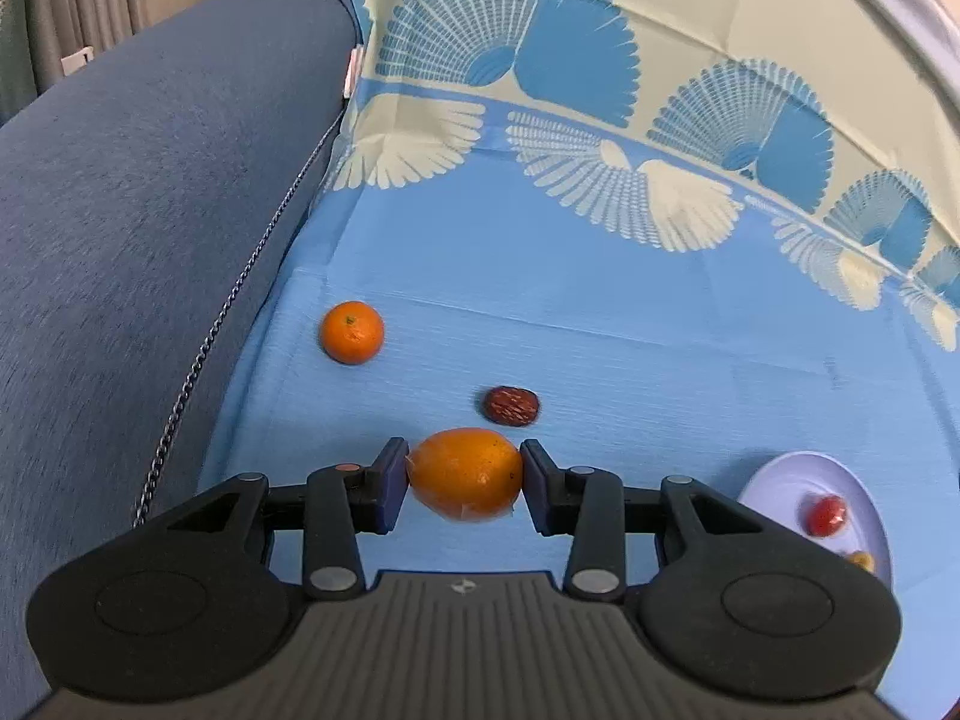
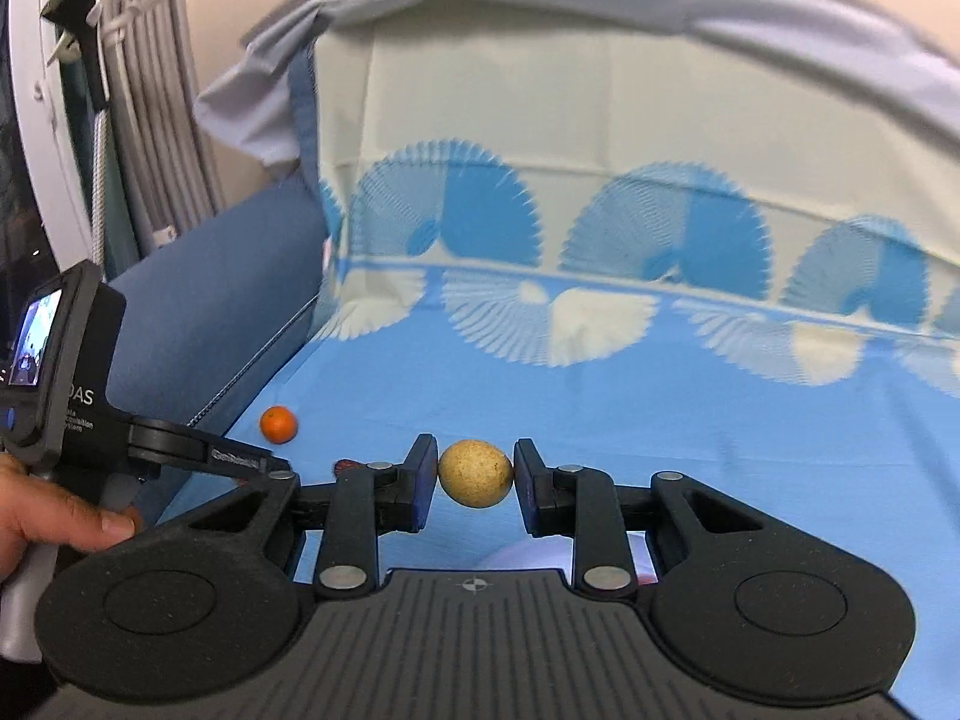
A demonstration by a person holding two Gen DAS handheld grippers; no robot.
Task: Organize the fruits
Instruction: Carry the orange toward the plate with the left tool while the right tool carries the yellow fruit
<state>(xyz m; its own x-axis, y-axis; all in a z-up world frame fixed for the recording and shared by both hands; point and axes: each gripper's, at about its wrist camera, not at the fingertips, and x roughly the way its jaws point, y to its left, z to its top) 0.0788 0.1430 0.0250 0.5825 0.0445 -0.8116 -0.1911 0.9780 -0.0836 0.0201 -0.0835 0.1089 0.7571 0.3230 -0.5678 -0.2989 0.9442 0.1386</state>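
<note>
My left gripper (image 1: pixel 464 477) is shut on an oval orange fruit (image 1: pixel 465 473), held above the blue cloth. Just beyond it lies a dark red date (image 1: pixel 510 405), and a round tangerine (image 1: pixel 351 332) sits farther left near the sofa edge. A pale plate (image 1: pixel 792 480) at the lower right carries a red fruit (image 1: pixel 827 516) and a small orange piece (image 1: pixel 861 559). My right gripper (image 2: pixel 475 473) is shut on a small tan round fruit (image 2: pixel 475 473), lifted off the cloth. In the right wrist view the tangerine (image 2: pixel 279 423) shows at the left, and the plate (image 2: pixel 528 555) peeks out under the gripper.
A blue sofa arm (image 1: pixel 150 240) with a metal chain (image 1: pixel 198 354) borders the cloth on the left. The patterned cloth (image 1: pixel 600 312) rises up the backrest behind. In the right wrist view a hand (image 2: pixel 36 528) holds the other gripper's handle (image 2: pixel 66 396) at the left.
</note>
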